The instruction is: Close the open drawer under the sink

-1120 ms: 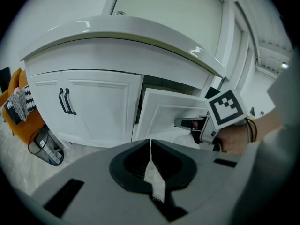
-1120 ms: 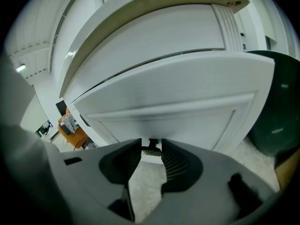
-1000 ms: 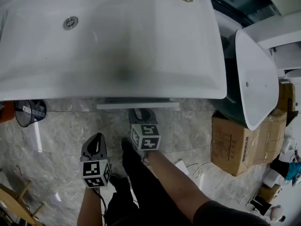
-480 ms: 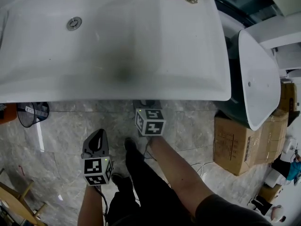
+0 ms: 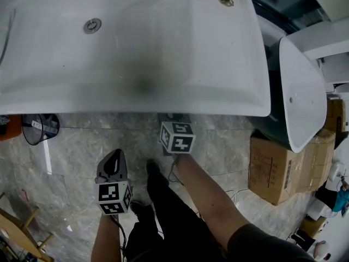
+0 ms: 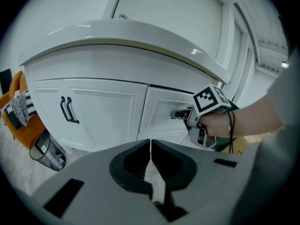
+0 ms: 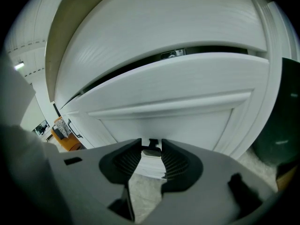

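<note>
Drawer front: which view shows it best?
Left gripper view: most of the drawer front shows, right gripper at its handle. Right gripper view shows only a close, distorted part; head view hides it under the sink.

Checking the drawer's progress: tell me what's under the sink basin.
A white cabinet: two doors with black handles, and a drawer whose handle the right gripper grips. From the head view, the sink hides the cabinet; its inside is unseen.

1. Sink [image 5: 136, 48]: white, grey shadow at centre.
2. Drawer [image 7: 178, 93]: white; drawer handle [image 7: 152, 149]: dark.
3. Floor [image 5: 71, 152]: grey, marbled veining.
4. Cabinet door handles [image 6: 68, 109]: black.
5. Cardboard box [image 5: 272, 168]: brown.
6. Waste bin [image 5: 38, 130]: black mesh.
</note>
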A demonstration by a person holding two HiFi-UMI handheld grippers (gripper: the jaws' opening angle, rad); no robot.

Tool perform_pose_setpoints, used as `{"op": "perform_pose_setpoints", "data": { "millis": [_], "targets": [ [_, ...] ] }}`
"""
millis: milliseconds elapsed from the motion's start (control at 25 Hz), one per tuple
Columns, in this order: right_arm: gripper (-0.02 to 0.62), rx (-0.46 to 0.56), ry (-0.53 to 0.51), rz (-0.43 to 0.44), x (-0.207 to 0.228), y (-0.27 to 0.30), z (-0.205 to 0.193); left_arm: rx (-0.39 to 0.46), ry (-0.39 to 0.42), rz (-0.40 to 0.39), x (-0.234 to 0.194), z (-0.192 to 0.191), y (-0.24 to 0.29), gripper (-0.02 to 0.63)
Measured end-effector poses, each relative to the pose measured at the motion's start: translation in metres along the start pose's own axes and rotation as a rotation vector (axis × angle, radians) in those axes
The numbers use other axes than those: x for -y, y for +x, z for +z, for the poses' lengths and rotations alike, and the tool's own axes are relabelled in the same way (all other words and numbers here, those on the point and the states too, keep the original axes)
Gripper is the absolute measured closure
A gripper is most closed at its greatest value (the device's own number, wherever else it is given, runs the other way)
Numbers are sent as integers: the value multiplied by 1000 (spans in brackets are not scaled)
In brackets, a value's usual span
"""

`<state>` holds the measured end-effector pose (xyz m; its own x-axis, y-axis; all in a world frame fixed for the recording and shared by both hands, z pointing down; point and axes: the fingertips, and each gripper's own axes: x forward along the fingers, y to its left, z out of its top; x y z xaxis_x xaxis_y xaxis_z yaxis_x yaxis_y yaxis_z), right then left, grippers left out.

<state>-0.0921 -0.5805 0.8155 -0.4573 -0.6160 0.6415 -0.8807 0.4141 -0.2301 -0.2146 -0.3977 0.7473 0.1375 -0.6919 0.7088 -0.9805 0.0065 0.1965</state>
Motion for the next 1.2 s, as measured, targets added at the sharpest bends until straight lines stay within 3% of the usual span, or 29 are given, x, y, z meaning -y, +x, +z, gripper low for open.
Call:
{"op": "perform_pose_setpoints", "data": {
  "millis": [520,960,1200],
  "targets": [
    [454,3,-2,-4,-14,-52,10,43,-21,-8,12,0,-46,586],
    [469,128,-24,15,-84,-201,41,152,1,-45,21,18,-173,586],
    [510,182,-36,27,-127,-289,31,226,56,-74,36,19,-256,586]
  ]
}}
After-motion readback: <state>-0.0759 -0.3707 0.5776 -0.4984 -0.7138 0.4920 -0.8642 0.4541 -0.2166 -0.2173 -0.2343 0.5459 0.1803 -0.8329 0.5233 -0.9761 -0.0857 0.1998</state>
